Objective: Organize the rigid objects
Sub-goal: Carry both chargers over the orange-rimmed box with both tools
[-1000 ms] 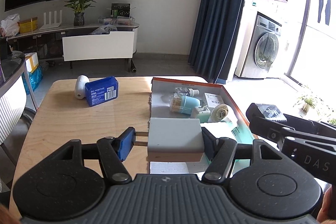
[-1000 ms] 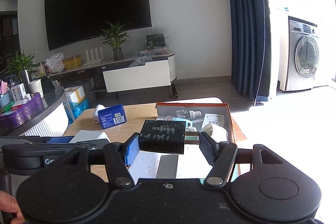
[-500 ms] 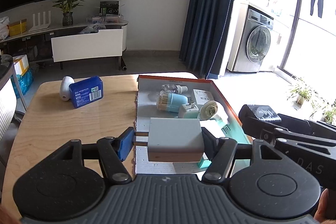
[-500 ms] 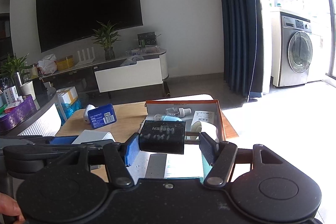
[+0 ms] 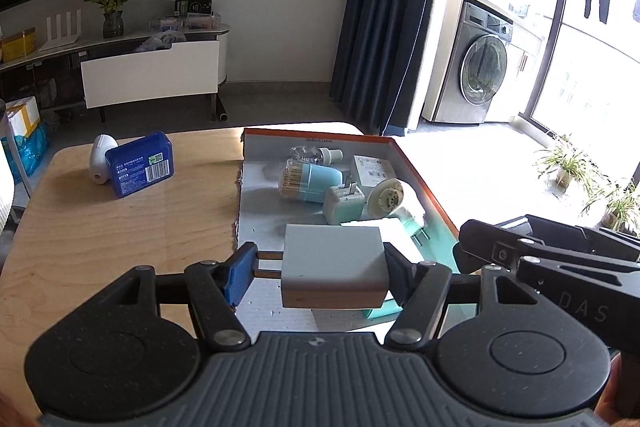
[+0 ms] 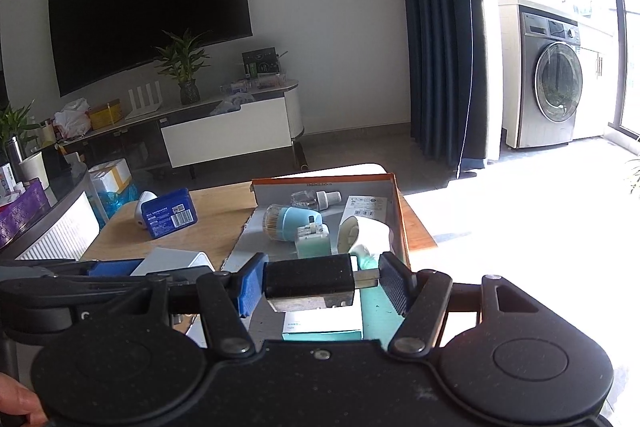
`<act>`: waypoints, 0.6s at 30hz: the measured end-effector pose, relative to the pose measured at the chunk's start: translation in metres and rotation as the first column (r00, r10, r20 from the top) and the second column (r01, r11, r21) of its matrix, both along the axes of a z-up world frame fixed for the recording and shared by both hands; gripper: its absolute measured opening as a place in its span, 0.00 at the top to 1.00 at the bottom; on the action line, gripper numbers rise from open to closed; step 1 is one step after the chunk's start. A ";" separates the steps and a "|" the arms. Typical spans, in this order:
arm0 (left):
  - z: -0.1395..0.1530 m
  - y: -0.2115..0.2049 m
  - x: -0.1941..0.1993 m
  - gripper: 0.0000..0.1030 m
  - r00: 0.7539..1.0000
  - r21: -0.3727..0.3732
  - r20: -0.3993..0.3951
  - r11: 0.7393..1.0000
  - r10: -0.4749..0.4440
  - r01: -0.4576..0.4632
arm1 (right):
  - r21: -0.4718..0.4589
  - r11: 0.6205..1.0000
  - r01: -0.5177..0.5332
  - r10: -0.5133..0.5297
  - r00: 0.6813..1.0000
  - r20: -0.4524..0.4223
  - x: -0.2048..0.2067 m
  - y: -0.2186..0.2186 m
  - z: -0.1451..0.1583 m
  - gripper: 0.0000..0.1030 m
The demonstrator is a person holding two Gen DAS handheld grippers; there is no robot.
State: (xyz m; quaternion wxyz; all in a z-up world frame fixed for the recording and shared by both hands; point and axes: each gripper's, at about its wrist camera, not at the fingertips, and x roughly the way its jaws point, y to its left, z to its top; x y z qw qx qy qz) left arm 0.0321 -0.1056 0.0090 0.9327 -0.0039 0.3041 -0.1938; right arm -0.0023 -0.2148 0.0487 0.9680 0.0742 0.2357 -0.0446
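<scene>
One white power adapter (image 5: 334, 259), held crosswise in the left gripper (image 5: 320, 269): prongs point left against the blue pad, flat end against the black pad, jaws clamped on it, hovering over the near end of the box (image 5: 420, 183). One black power adapter (image 6: 310, 277), held crosswise in the right gripper (image 6: 324, 281): prongs point right, jaws clamped on it, also above the box's near end. On the wooden table (image 5: 120, 227), left part: one blue packet (image 5: 140, 169), one white rounded item (image 5: 99, 158) touching its far side. In the orange-edged box, right part: one clear dropper bottle (image 5: 316, 155), one teal toothpick jar (image 5: 310, 181) lying on its side, one teal plug (image 5: 344, 203), one white round fitting (image 5: 388, 197), one printed card (image 5: 372, 169). Room: wall television (image 6: 148, 27), low cabinet (image 6: 224, 135), potted plant (image 6: 184, 67), dark curtain (image 6: 440, 35), washing machine (image 6: 552, 95).
</scene>
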 end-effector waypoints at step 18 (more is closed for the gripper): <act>0.008 -0.012 0.024 0.35 1.000 -0.004 -0.006 1.000 -0.021 0.021 | -0.011 1.000 0.016 -0.016 1.000 0.007 0.021 -0.012 0.010 0.29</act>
